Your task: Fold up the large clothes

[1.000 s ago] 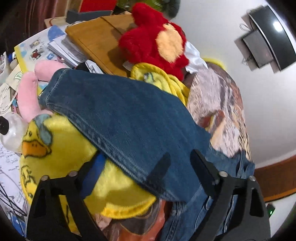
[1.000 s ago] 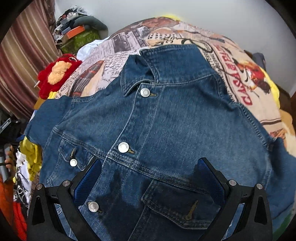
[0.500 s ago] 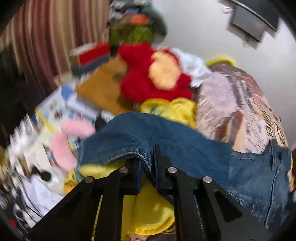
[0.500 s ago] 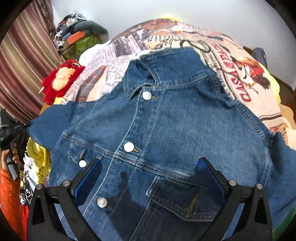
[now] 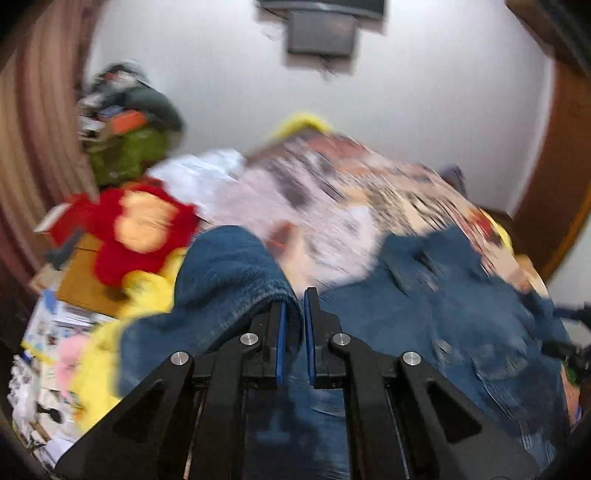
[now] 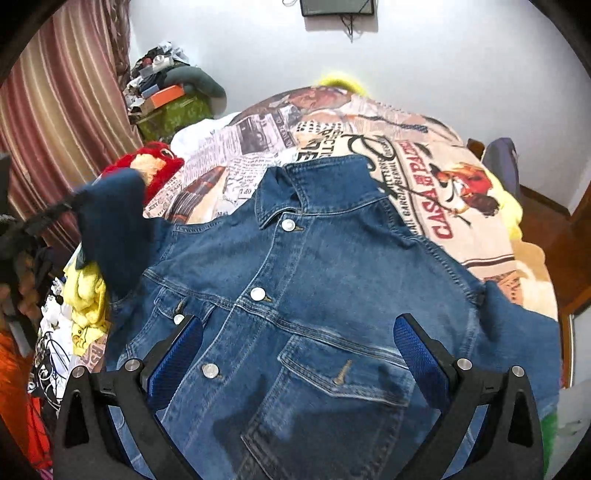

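Observation:
A blue denim jacket (image 6: 314, 280) lies front up on a bed, buttons closed, collar toward the far wall. Its left sleeve (image 5: 229, 273) is lifted off the bed, and my left gripper (image 5: 293, 314) is shut on the sleeve's cuff edge. In the right wrist view that raised sleeve (image 6: 114, 229) hangs at the left, with the left gripper blurred behind it. My right gripper (image 6: 299, 350) hovers open above the jacket's lower front, near the chest pocket (image 6: 343, 369), with nothing between its pads.
A newspaper-print bedspread (image 6: 424, 166) covers the bed. A red plush toy (image 6: 147, 166) and yellow plush items (image 6: 85, 295) lie at the bed's left side. Boxes and clutter (image 6: 166, 99) pile up by the striped curtain (image 6: 55, 110). A dark screen (image 6: 336, 7) hangs on the wall.
My left gripper shut on the sleeve cuff, then rolled and rose, carrying the sleeve up toward the jacket body. The right gripper has risen a little and stays open.

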### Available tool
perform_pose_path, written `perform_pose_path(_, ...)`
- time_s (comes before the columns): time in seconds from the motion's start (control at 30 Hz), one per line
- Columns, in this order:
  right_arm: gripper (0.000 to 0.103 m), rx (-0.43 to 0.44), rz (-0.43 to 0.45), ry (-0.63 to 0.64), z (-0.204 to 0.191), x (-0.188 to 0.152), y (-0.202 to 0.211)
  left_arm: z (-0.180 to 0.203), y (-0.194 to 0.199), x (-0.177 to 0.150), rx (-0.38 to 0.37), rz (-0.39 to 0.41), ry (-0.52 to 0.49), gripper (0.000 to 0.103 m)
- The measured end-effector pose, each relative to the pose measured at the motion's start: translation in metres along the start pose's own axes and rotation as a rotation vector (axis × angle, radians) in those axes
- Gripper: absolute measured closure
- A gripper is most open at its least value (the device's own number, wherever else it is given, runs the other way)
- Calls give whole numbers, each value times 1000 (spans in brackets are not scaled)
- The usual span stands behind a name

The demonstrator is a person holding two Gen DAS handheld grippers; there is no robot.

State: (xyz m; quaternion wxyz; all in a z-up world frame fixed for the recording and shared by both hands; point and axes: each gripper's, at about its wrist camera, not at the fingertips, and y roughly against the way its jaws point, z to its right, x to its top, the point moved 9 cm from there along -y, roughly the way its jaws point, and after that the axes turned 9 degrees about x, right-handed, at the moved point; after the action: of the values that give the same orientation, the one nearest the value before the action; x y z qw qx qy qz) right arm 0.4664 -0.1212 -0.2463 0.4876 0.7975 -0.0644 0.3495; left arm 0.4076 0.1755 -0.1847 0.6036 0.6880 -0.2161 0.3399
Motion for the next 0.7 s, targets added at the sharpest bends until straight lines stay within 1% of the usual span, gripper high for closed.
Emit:
perform_pose_path(0.1,0,-9,7,-11,7,-4,10,53,-23,-34,-118,-100,-51,95)
perform_pose_path(0.2,0,-16,2,-39,18,-11,15,92,-41,-66,-162,-187,-113,95)
perform_pose_path(0.27,0,-11,-3,-68,24,-15,17,115,-54,-91,-201,-264,-141,95)
perform_pose_path(0.37,0,-6,-9,-109,32,-22,18,133,-64,-122,-214,-357,-154,95)
perform_pose_path(0.4,0,-7,-10,-115,33,-23,17,135,-64,-128,-217,-367,-152,94)
perform_pose_path(0.47,0,-7,-13,-118,35,-25,17,129,-57,-129,-219,-356,-130,93)
perform_pose_path(0.5,0,-9,-15,-117,35,-25,15,125,-52,-129,-221,-348,-108,90)
perform_pose_path(0.53,0,-10,-18,-114,35,-24,14,115,-49,-125,-194,-340,-67,82)
perform_pose_path(0.57,0,-12,-21,-110,35,-25,12,104,-45,-119,-183,-322,-30,76)
perform_pose_path(0.63,0,-20,-27,-103,33,-23,6,74,-36,-105,-145,-267,59,43)
perform_pose_path(0.7,0,-27,-35,-100,32,-21,-2,40,-32,-92,-104,-214,156,36)
